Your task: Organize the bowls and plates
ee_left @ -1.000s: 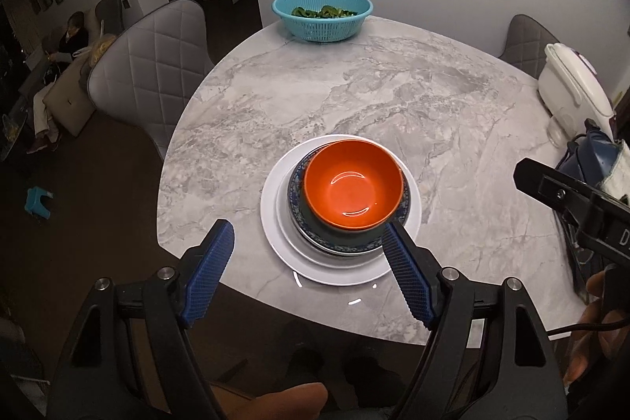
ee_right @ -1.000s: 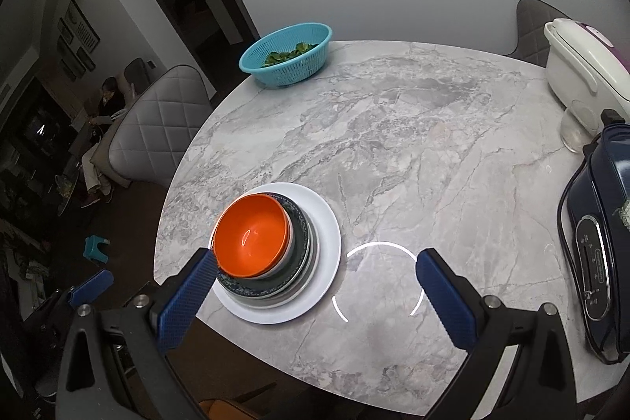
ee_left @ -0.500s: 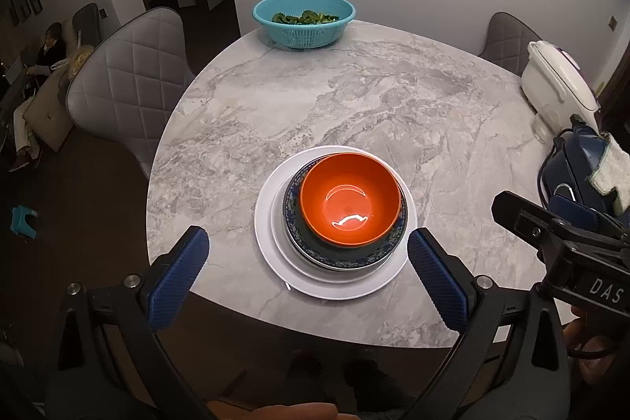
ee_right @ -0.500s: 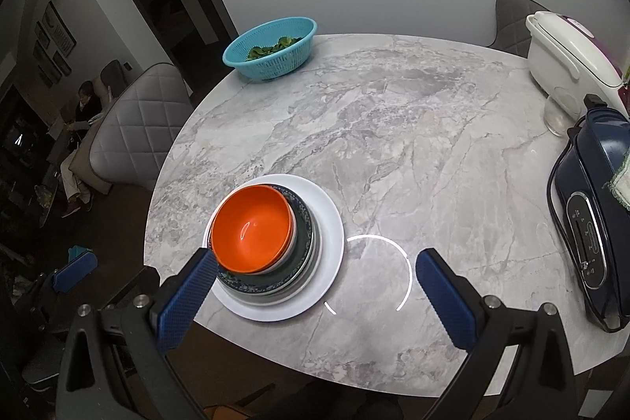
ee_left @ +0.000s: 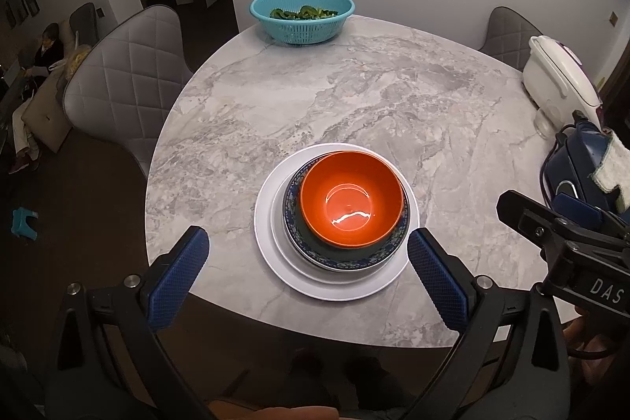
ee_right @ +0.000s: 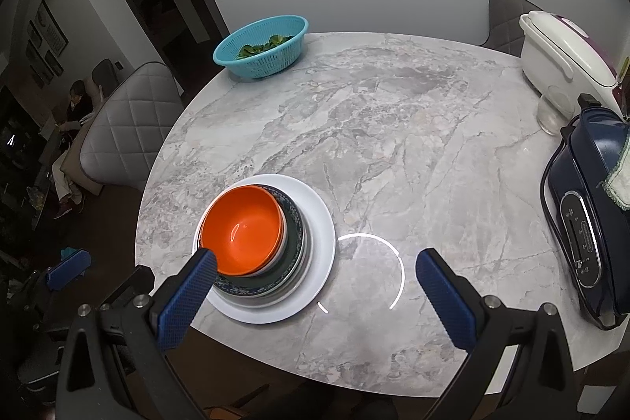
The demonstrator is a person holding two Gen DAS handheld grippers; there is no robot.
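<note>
An orange bowl [ee_left: 351, 197] [ee_right: 243, 223] sits nested in a dark blue patterned bowl [ee_left: 346, 252] [ee_right: 293, 235], stacked on a large white plate [ee_left: 267, 219] [ee_right: 321, 223] near the front edge of the marble table [ee_left: 354, 97] [ee_right: 393, 128]. My left gripper [ee_left: 307, 276] is open and empty, held above and in front of the stack. My right gripper [ee_right: 315, 286] is open and empty, to the right of the stack; its left finger overlaps the orange bowl's rim in view.
A teal colander [ee_left: 302, 13] [ee_right: 262, 46] with greens stands at the table's far edge. A white rice cooker [ee_left: 561, 77] [ee_right: 563, 61], a glass [ee_right: 549, 113] and a dark blue appliance [ee_right: 590, 211] with a cloth line the right side. Grey chairs [ee_left: 122, 81] stand around.
The left gripper opened wide and pulled back from the stack, then settled with the stack centred. The right gripper stayed open and shifted slightly. The bowls and plate have not moved.
</note>
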